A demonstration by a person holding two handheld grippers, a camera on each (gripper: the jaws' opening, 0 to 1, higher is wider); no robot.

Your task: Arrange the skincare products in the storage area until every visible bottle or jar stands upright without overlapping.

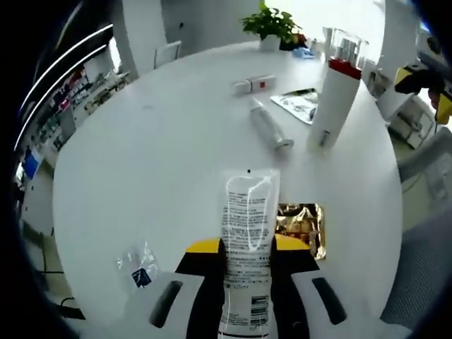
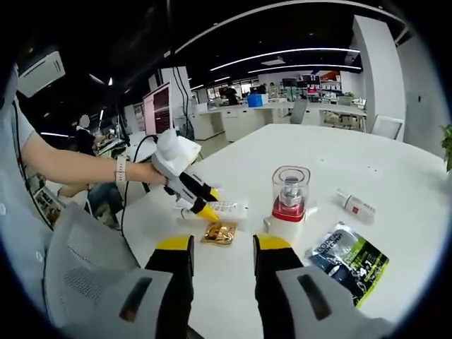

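Note:
My left gripper [image 1: 246, 248] is shut on a white squeeze tube [image 1: 247, 208], whose clear crimped end points away over the round white table [image 1: 162, 155]. A gold sachet [image 1: 305, 227] lies just to its right. Farther off a tall white bottle [image 1: 334, 99] with a red band and clear cap stands upright. A second white tube [image 1: 268, 124] lies flat beside it, and a small red-labelled tube [image 1: 254, 85] lies beyond. In the right gripper view my right gripper [image 2: 222, 258] is open and holds nothing, short of the gold sachet [image 2: 220, 232] and the bottle [image 2: 289, 205]. The left gripper [image 2: 206, 209] holds the tube [image 2: 227, 207] there.
A green and black sachet [image 2: 346, 261] lies right of the bottle, with the small tube [image 2: 357, 205] behind it. A potted plant [image 1: 272, 25] stands at the far table edge. A scrap of clear wrapper [image 1: 138, 265] lies near the left. A person's arm [image 2: 78, 166] reaches in.

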